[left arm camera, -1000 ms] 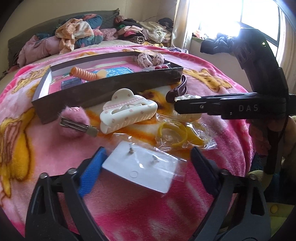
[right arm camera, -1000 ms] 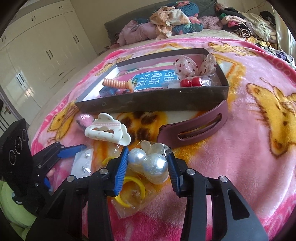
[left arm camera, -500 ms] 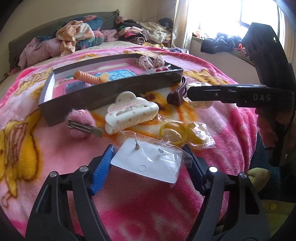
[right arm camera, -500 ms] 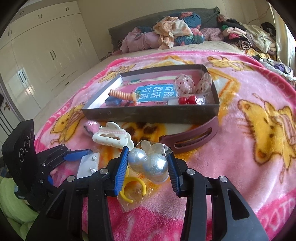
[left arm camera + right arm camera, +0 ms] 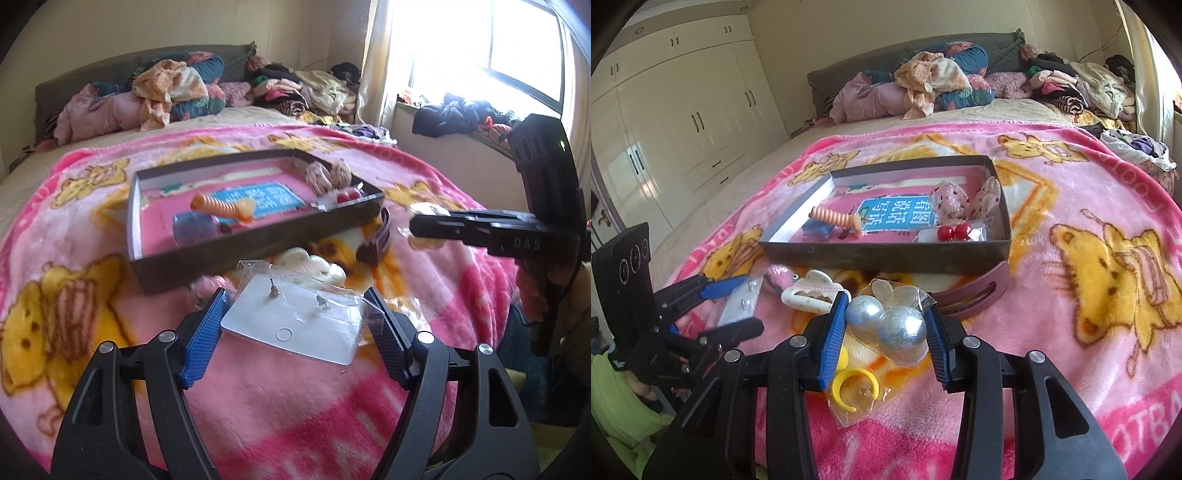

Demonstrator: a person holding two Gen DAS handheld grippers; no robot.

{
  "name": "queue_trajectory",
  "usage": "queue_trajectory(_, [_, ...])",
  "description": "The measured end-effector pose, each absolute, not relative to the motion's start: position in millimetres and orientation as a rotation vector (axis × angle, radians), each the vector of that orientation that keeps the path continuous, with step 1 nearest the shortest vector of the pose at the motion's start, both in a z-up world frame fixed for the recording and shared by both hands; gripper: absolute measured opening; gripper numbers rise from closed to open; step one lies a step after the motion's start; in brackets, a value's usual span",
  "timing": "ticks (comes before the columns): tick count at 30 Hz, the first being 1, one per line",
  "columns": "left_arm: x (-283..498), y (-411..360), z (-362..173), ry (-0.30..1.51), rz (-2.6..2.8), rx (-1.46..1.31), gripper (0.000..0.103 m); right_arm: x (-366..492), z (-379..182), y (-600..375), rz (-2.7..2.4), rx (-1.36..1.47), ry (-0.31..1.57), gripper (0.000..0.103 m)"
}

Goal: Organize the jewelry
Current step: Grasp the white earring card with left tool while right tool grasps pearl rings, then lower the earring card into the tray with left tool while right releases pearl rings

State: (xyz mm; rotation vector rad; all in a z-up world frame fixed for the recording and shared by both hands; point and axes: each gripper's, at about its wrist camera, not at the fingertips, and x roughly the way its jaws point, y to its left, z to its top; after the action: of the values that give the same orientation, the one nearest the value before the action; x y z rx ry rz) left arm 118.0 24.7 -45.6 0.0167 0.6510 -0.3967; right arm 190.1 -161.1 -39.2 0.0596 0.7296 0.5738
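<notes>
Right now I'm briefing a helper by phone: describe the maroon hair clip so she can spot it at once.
On the pink blanket, find the dark tray. The maroon hair clip lies against its near right corner. It is a long curved slotted bar, unlike the white scalloped claw clip to its left.

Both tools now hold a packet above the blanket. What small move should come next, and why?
Probably carry the left tool forward over the dark box and release there. It grips the earring card in its clear bag, lifted off the pink blanket, and the near wall of the box lies just ahead. The right tool, holding the silver ball packet, could follow afterwards.
</notes>
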Motion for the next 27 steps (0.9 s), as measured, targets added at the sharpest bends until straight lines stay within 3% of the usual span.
queue_trajectory(27, [187.3, 31.9, -6.8, 0.549, -0.331, -0.032, 0.065, 232.3, -1.5, -164.0, 0.53, 0.06, 0.636, 0.039])
